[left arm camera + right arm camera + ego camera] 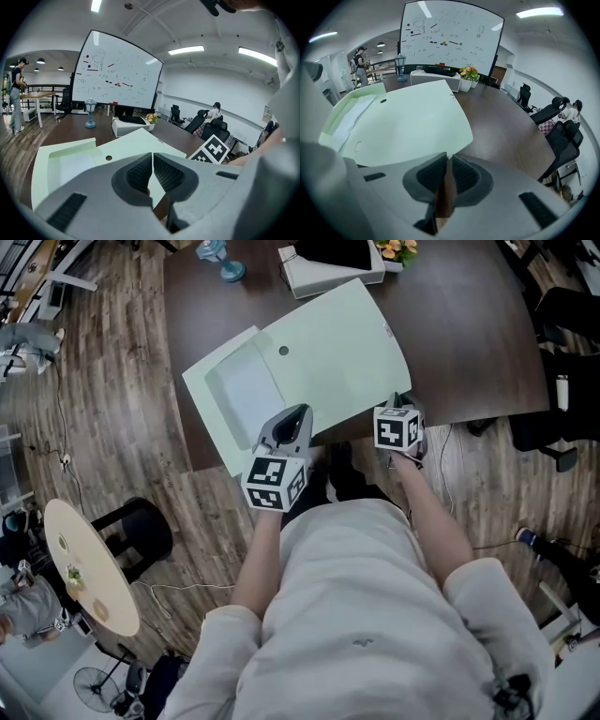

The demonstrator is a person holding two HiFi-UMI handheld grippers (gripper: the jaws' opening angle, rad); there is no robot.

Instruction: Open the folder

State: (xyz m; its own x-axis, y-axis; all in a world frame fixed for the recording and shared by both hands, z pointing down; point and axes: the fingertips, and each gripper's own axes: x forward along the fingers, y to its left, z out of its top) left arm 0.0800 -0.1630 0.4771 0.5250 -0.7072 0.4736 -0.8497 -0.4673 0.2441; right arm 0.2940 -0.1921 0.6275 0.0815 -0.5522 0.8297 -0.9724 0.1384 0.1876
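Observation:
A pale green folder [328, 352] lies slantwise on the dark brown table [469, 334]; it overhangs the near edge. Its shallow tray [246, 390] with white paper shows at the left, and the broad cover [408, 122] with a round hole [283, 351] spreads to the right. My left gripper [298, 412] sits at the folder's near edge, jaws closed, nothing seen between them [152, 157]. My right gripper [397, 401] hovers by the cover's near right corner. Its pads [447, 159] stand a thin slit apart, with only table showing through.
A white box [328, 268], a flower pot [398, 247] and a blue lamp [225, 259] stand at the table's far side. Black office chairs [562, 324] line the right. A round side table [89, 563] and black stool [141, 526] stand on the floor, left.

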